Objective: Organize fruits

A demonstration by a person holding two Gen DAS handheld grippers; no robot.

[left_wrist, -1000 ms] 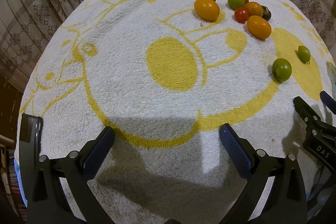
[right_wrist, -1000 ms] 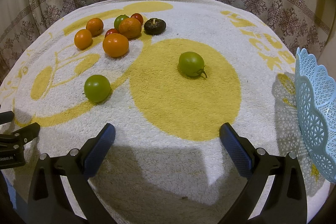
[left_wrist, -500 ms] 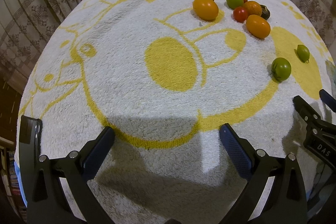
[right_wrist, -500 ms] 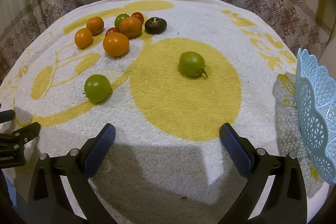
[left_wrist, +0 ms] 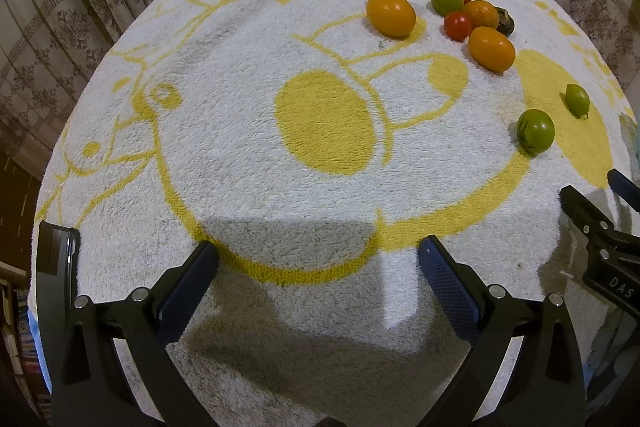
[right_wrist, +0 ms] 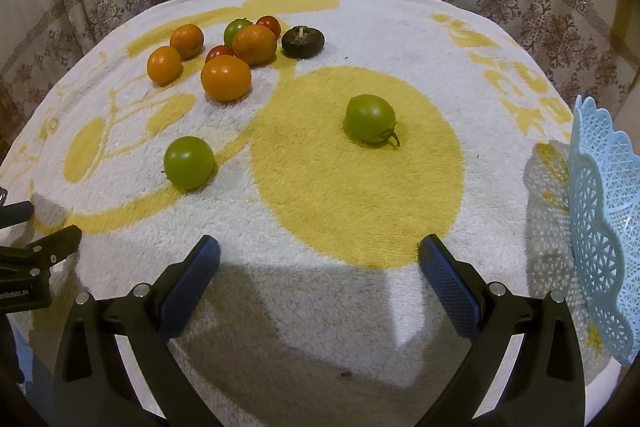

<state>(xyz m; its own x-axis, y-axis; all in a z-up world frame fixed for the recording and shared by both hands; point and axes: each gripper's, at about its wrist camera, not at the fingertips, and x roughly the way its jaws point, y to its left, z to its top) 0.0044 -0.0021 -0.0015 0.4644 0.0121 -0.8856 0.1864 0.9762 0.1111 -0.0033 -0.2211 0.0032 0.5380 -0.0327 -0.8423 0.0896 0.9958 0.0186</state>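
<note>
Right in front of me on the white-and-yellow towel, my right gripper and left gripper both hang wide apart, holding nothing. Further out sit two green tomatoes, the blue basket off right, then the orange-and-red fruit cluster farthest back.

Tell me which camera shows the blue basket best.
The right wrist view: the blue basket shows its lattice wall and scalloped rim at the right edge. The left wrist view catches at most a pale sliver at its right edge.
</note>
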